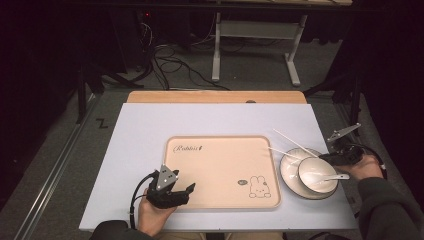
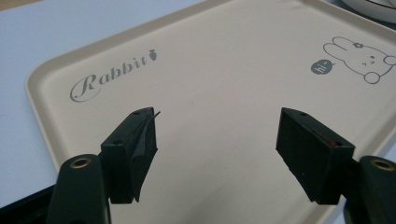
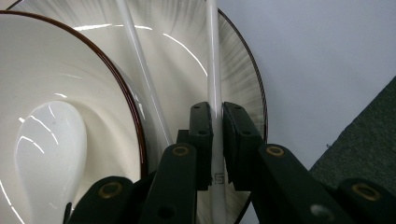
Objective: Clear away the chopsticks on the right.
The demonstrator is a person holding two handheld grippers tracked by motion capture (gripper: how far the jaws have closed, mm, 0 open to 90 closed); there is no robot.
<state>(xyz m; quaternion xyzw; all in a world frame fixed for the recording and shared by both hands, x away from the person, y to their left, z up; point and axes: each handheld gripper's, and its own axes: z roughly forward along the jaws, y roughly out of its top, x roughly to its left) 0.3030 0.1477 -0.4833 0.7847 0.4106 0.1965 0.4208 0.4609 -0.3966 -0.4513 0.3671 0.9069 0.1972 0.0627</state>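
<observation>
The pale table [image 1: 140, 150] carried a beige tray [image 1: 220, 150] at its middle, and just right of it a plate [image 1: 289, 167] with a bowl [image 1: 312, 176] on it and a spoon [image 1: 334, 177] in the bowl. My left tongs [image 1: 176, 190] hung released, jaws wide apart with nothing between them, over the tray's near left corner. My right tongs [image 3: 217, 123] were clenched on one white chopstick [image 3: 213, 56] lying across the plate beside the bowl, its mate [image 3: 142, 70] loose alongside.
</observation>
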